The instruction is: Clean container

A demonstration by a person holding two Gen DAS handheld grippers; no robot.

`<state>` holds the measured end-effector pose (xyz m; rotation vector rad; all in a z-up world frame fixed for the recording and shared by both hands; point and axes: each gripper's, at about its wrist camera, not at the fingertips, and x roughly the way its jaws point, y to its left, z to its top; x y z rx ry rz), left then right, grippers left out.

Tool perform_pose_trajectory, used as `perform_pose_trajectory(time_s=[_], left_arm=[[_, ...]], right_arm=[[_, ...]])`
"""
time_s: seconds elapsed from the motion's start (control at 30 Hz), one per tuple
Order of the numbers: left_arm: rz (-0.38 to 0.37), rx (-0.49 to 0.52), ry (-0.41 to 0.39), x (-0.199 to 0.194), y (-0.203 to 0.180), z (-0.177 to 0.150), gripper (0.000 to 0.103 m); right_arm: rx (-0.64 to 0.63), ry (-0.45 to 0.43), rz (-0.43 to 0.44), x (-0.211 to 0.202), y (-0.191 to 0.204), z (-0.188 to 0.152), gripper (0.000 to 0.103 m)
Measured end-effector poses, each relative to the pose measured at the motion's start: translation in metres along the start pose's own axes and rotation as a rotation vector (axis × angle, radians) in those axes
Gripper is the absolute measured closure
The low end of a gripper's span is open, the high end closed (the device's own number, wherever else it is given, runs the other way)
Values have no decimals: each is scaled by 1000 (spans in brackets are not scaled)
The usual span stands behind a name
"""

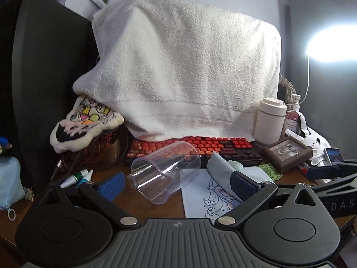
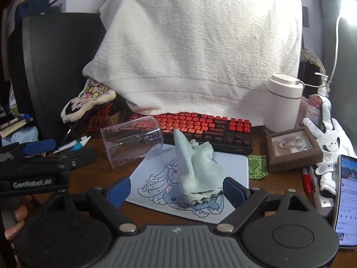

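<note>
We see right gripper (image 2: 176,191) bottom centre, fingers spread, pale green cloth (image 2: 196,174) between, unpinched. Left gripper (image 1: 176,184) likewise spread around clear container (image 1: 164,170), lying sideways mid-frame before red keyboard (image 1: 200,148).

The container (image 1: 165,170) is clear, glossy plastic. The pale green cloth (image 2: 196,174) looks waffle-textured and matt. A thick white towel (image 1: 183,67) is rough terry. The tabletop (image 2: 279,185) seems polished wood, though dimly lit.
</note>
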<state>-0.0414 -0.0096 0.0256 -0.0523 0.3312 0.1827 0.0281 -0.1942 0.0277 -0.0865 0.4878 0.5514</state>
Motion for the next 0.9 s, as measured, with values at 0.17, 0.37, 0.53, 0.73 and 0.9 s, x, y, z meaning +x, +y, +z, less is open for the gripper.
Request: perform_pose_trajectory(time_s=[0.17, 0.37, 0.53, 0.73, 0.9], left_arm=[[81, -25, 5, -4, -6, 6, 1], [99, -68, 142, 3, -6, 13, 1], [109, -72, 179, 3, -7, 12, 1], [121, -86, 201, 1, -5, 10, 1], [130, -93, 212, 1, -3, 10, 1]], right_arm=[[15, -1, -28, -5, -3, 3, 14], [25, 30, -50, -5, -3, 7, 14], [53, 58, -70, 2, -3, 11, 14], [91, 90, -91, 5, -6, 12, 14], [112, 85, -89, 2, -6, 13, 14]])
